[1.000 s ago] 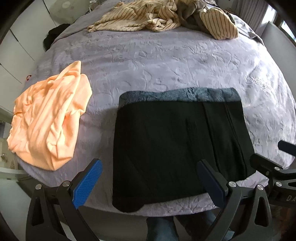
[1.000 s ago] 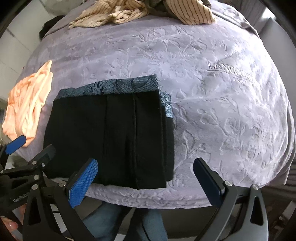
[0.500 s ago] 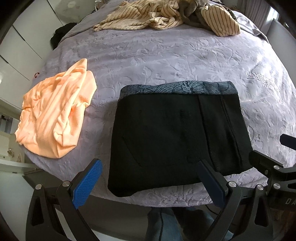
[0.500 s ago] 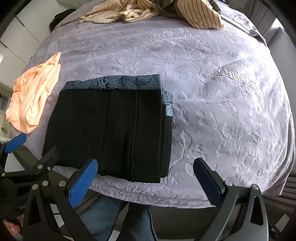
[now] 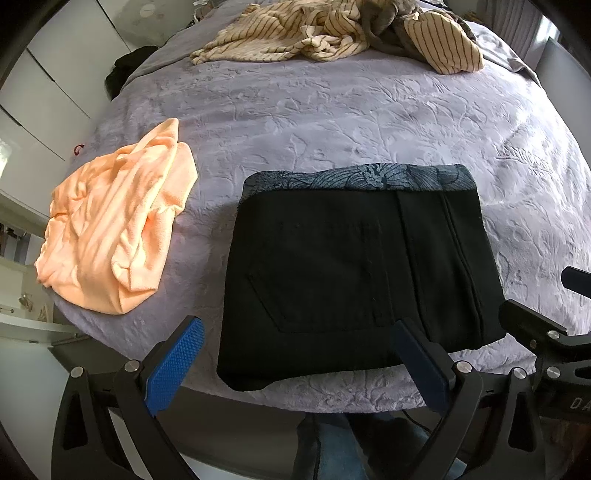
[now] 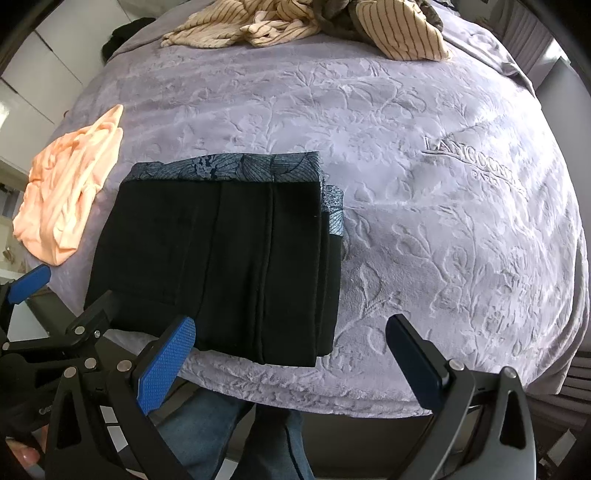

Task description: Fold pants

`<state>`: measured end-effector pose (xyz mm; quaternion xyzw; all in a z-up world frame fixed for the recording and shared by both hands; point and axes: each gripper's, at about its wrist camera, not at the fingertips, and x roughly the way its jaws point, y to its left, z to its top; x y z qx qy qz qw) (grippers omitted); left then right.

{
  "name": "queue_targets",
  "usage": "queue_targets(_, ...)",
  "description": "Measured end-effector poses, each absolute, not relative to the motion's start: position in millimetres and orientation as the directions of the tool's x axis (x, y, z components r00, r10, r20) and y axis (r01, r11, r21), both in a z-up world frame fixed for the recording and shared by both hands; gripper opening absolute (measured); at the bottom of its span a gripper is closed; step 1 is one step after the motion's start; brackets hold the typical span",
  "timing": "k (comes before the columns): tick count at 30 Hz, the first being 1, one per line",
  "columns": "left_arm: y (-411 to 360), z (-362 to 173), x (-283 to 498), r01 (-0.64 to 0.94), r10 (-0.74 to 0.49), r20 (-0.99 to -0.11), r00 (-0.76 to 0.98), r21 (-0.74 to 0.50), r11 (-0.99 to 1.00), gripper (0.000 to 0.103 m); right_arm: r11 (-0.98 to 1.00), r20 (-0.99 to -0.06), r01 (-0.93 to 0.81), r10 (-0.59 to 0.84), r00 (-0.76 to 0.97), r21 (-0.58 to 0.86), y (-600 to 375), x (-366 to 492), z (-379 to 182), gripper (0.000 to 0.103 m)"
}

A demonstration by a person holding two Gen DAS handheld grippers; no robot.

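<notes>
Lying folded on the bed (image 5: 332, 110), the pants (image 5: 354, 273) sit beyond both grippers' spread, empty jaws.

Soft daylight all round, seems to come in from the upper right where a bright strip shows at the frame edge. The lilac bedspread (image 6: 424, 122) catches a pale sheen on its embossed pattern, brightest right of centre. The black pants (image 5: 354, 273) swallow nearly all detail, seams barely readable. Heavy fisheye bulge, dark vignette in every corner. Focus is decent mid-frame, softer toward the striped clothes (image 5: 332, 33) at the top. No motion blur
</notes>
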<state>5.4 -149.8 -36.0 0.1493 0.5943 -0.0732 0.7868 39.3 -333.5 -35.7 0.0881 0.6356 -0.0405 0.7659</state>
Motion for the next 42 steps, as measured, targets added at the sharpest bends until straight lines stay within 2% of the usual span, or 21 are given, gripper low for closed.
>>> queue_targets(42,-149.6,-43.0,7.2,0.305,0.063,-0.963,0.263,0.145,0.941,0.103,0.981,-0.982,0.174,0.052,0.184,0.084,-336.0,42.2,-38.1,0.103)
